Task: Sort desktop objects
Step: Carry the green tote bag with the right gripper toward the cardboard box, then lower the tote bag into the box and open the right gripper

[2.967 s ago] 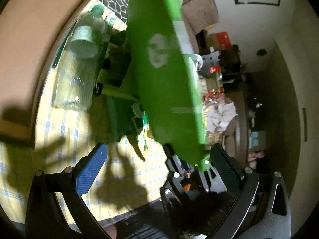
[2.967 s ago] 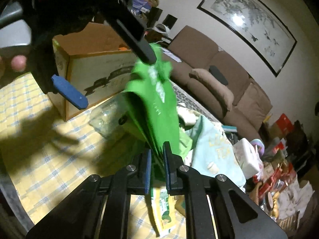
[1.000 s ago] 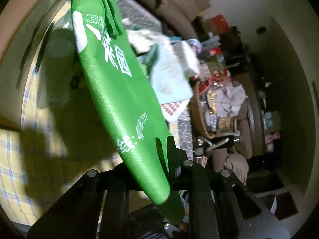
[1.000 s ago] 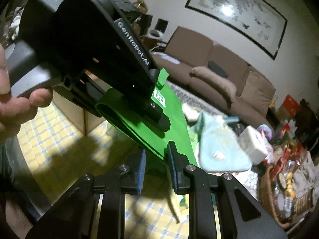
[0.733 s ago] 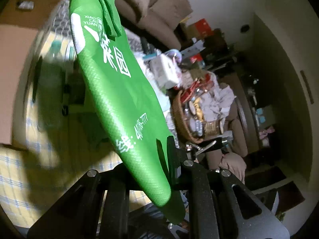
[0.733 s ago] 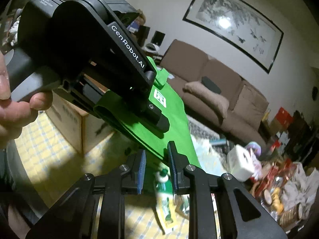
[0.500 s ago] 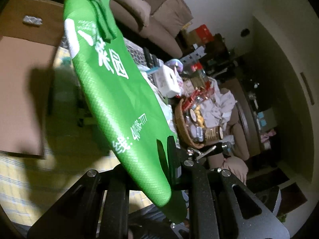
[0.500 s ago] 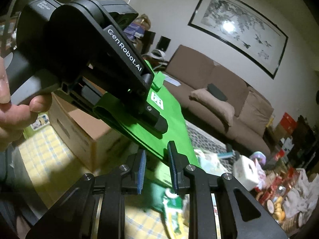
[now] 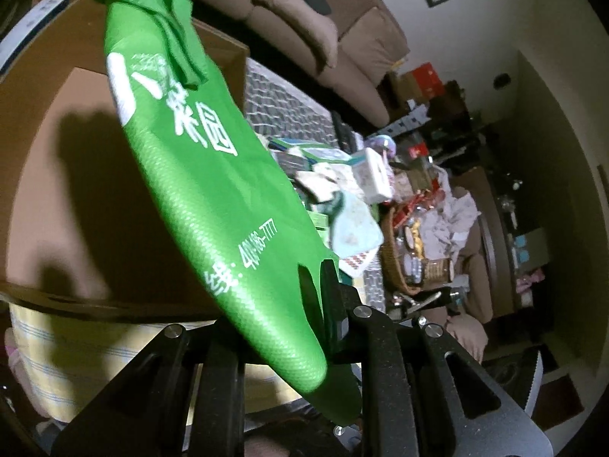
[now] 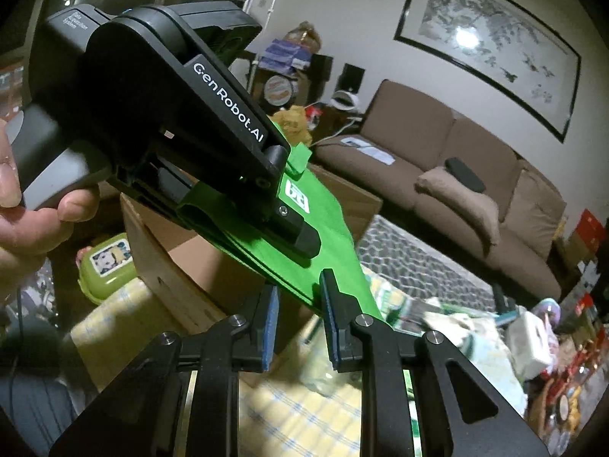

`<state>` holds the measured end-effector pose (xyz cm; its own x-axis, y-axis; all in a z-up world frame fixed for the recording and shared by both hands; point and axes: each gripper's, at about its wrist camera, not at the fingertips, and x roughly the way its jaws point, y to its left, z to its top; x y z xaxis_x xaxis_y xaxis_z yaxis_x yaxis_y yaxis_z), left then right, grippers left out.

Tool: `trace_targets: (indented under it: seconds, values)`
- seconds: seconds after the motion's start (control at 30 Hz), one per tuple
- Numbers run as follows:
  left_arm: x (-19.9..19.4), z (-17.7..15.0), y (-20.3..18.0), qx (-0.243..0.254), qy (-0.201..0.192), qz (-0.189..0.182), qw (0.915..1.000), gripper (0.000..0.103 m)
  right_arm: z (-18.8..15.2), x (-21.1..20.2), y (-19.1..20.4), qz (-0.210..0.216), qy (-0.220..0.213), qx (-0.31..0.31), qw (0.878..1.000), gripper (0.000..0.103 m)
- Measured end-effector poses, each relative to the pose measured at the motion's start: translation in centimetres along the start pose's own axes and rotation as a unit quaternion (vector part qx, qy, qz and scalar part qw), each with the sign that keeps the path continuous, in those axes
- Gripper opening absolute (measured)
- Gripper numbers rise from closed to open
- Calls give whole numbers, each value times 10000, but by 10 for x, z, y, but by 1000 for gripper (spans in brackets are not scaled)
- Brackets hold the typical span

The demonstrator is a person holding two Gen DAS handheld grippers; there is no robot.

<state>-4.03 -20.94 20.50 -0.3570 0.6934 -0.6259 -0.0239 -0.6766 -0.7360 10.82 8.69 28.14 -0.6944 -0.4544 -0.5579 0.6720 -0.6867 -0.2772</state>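
A folded green cloth bag (image 9: pixel 213 198) with white print hangs in the air, stretched between both grippers. In the left wrist view my left gripper (image 9: pixel 293 304) is shut on its near end; only the right finger (image 9: pixel 331 293) shows, as the bag hides the other. In the right wrist view my right gripper (image 10: pixel 298 301) is shut on a lower corner of the bag (image 10: pixel 331 236), and the left gripper (image 10: pixel 304 242) clamps it just above, held by a person's hand (image 10: pixel 30 209). An open cardboard box (image 9: pixel 76 190) lies behind and below the bag.
The yellow checked tablecloth (image 10: pixel 304 411) runs under the grippers. Beside the box (image 10: pixel 182 259) stands a green lunch box (image 10: pixel 108 266). To the right lie a light blue cloth (image 9: pixel 357 228), a white pack (image 9: pixel 375 175) and a wicker basket (image 9: pixel 411 266). A brown sofa (image 10: pixel 456 160) stands behind.
Both grippers have carried the green bag up and across from the cluttered table toward the cardboard box, which now fills the space behind it. The grips on the bag have not changed.
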Motion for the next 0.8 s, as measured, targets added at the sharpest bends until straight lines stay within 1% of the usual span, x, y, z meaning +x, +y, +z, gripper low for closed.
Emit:
trace_targets:
  seconds: [0.1,0.2,0.37,0.43,0.5,0.6,0.7,0.8]
  values:
    - [-4,9,23,-136,110,53,9998,17,6,17,6,133,110,104,9998,20]
    - [-1,17,41,-169,217,116,9996,17,9,36,11,306,262,301,9987,21]
    - [6,28,68,-256,379,152,9988,17,6,48,9,583,425,475,9963,23]
    - [8,33,78,-310,401,153,9986,17,5,46,7,610,425,493,9960,24]
    - [9,38,86,-323,394,220,9985,17,3,43,0,684,443,580,9950,26]
    - [11,48,91,-300,357,169,9988,17,-2,36,-14,695,433,790,9935,28]
    - [18,60,91,-161,323,295,9989,17,-5,31,-36,674,452,1060,9910,29]
    - [25,74,96,-157,335,398,9985,17,-8,26,-48,627,420,1204,9899,29]
